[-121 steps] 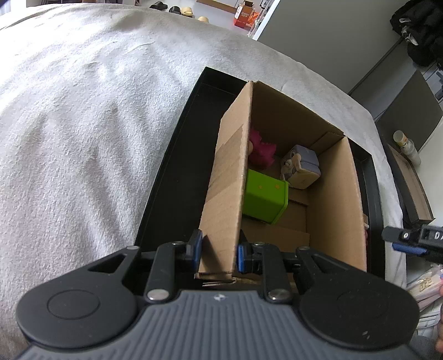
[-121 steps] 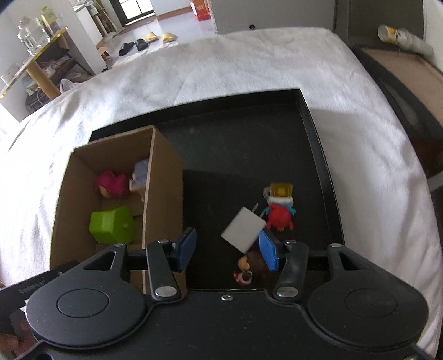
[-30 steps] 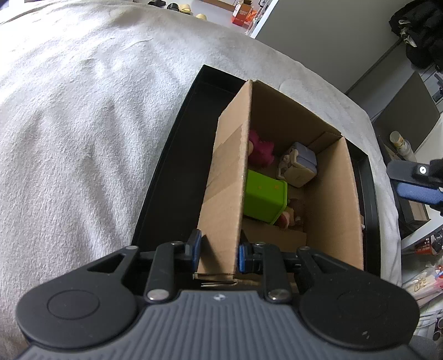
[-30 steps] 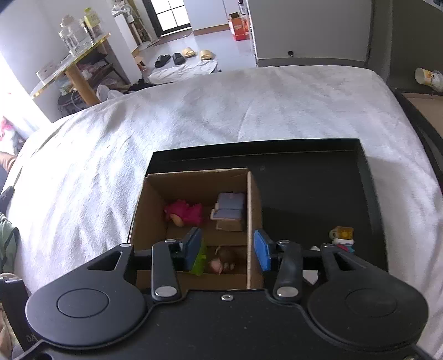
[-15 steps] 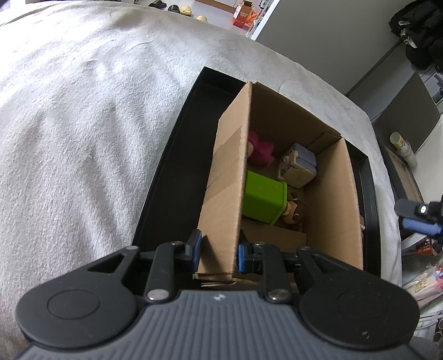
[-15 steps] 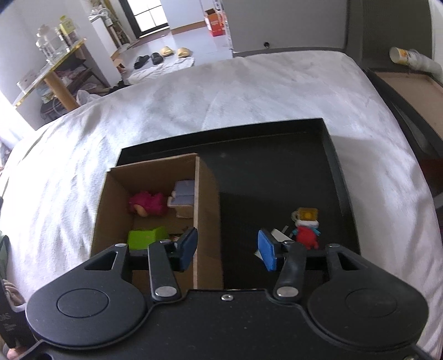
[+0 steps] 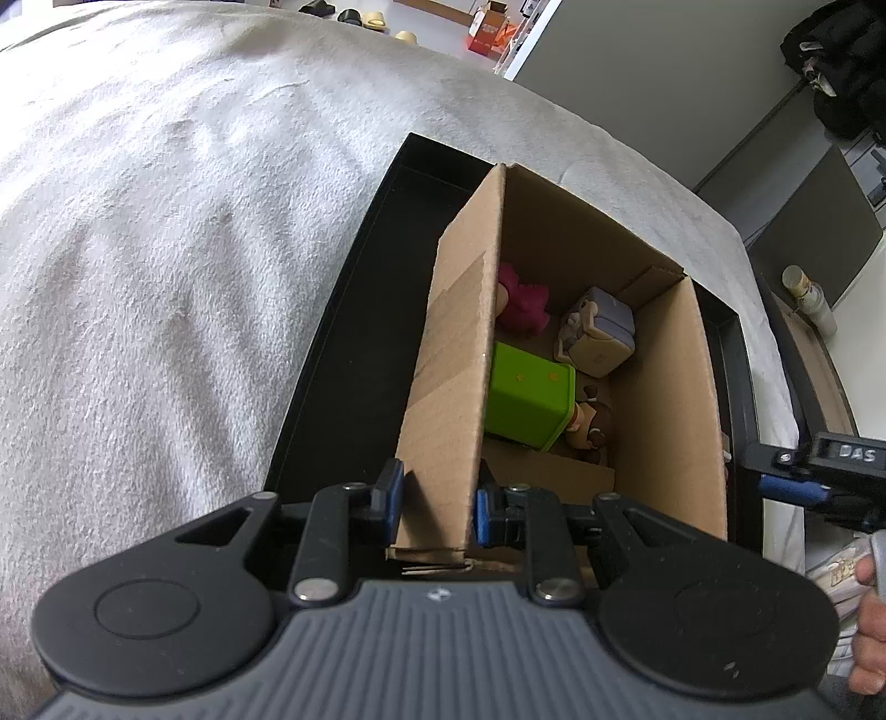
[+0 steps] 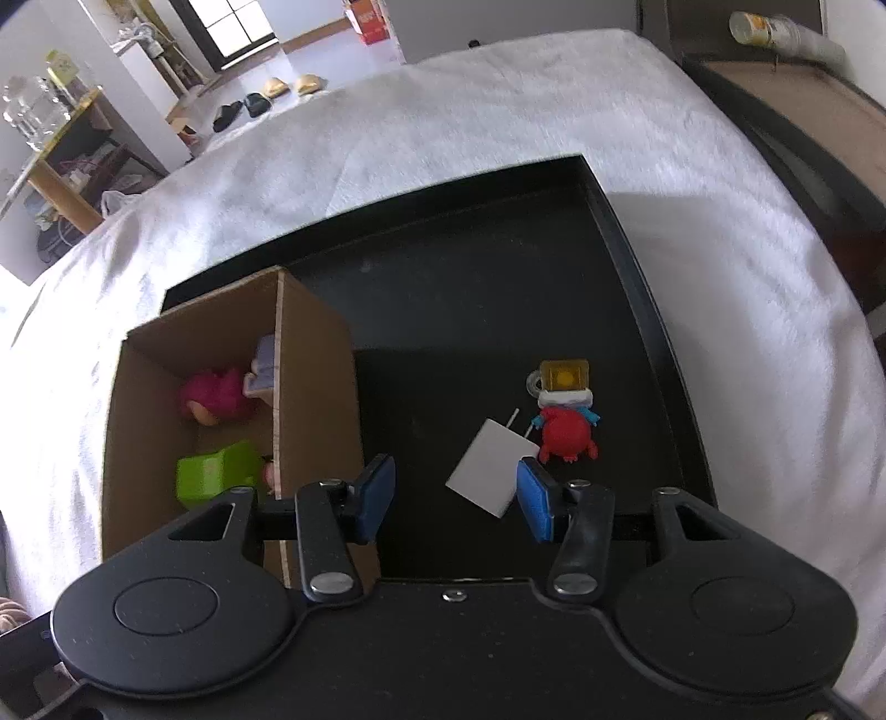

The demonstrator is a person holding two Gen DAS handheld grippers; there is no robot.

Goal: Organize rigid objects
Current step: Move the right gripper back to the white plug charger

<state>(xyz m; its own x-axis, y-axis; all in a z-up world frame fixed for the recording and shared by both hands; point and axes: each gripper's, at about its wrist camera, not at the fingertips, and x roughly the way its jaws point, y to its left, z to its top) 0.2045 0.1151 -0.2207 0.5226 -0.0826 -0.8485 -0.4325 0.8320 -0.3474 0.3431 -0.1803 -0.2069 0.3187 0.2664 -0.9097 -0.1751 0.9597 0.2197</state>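
My left gripper [image 7: 437, 501] is shut on the near end of the cardboard box's left wall [image 7: 459, 354]. Inside the box lie a green block [image 7: 529, 396], a pink figure [image 7: 523, 302], a grey cube figure [image 7: 601, 332] and a small brown-haired figure [image 7: 592, 429]. My right gripper [image 8: 454, 495] hangs open over the black tray [image 8: 653, 310], right of the box [image 8: 315, 387], with nothing gripped. On the tray floor below it lie a white card [image 8: 490, 473], close to the right fingertip, and a red figure [image 8: 565, 432] with a yellow block head [image 8: 563, 375].
The tray rests on a white blanket [image 8: 498, 111] over a bed. A dark cabinet with a can [image 8: 758, 25] stands at the far right. A hand [image 7: 869, 626] holds the right gripper [image 7: 803, 476] at the left wrist view's right edge.
My right gripper moved from over the box to the right and lower, above the tray floor, and its jaws widened. The left gripper kept its hold on the box wall.
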